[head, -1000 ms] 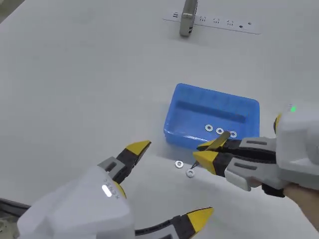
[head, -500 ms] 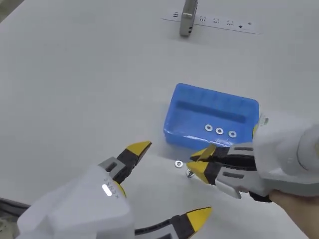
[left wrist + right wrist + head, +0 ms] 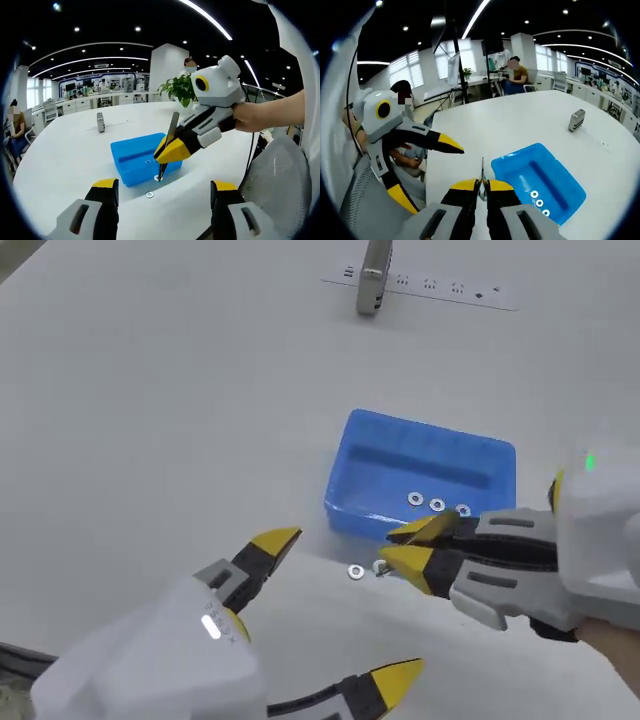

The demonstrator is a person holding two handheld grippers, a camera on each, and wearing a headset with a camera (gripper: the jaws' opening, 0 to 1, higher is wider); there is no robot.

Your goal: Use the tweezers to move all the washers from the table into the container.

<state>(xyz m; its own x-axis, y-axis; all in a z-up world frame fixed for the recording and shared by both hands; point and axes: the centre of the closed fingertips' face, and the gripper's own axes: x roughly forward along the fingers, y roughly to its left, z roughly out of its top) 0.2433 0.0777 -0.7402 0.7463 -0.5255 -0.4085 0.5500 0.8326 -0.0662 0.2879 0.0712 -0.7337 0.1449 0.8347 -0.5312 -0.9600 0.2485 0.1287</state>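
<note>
**Thin steel washers, slick desk: take them by the edge**

Two washers lie on the desk just outside the blue container's (image 3: 432,432) near wall, on the side toward the person's edge. One sits free (image 3: 356,571). The other (image 3: 379,567) is at the tips of the tweezers (image 3: 173,125), though whether the tips have closed on it is too small to tell. Three more washers (image 3: 437,504) lie flat on the container floor.

The right tongs (image 3: 482,185) are pressed together on the tweezers' shaft, points slanting down at the desk. The left tongs (image 3: 360,598) are spread wide with nothing between them, hovering nearer the person.

The washers look like small, flat, rigid metal rings. They are probably very light and likely to skate on the smooth white desk or flick out of a hard pinch. A sound hold would be one tweezer point through the hole and the other outside the rim, or a pinch across the ring's band, squeezed gently.

A white strip (image 3: 430,288) near the desk's far edge carries small dark marks, too small to read. No brand or label can be read elsewhere.
</note>
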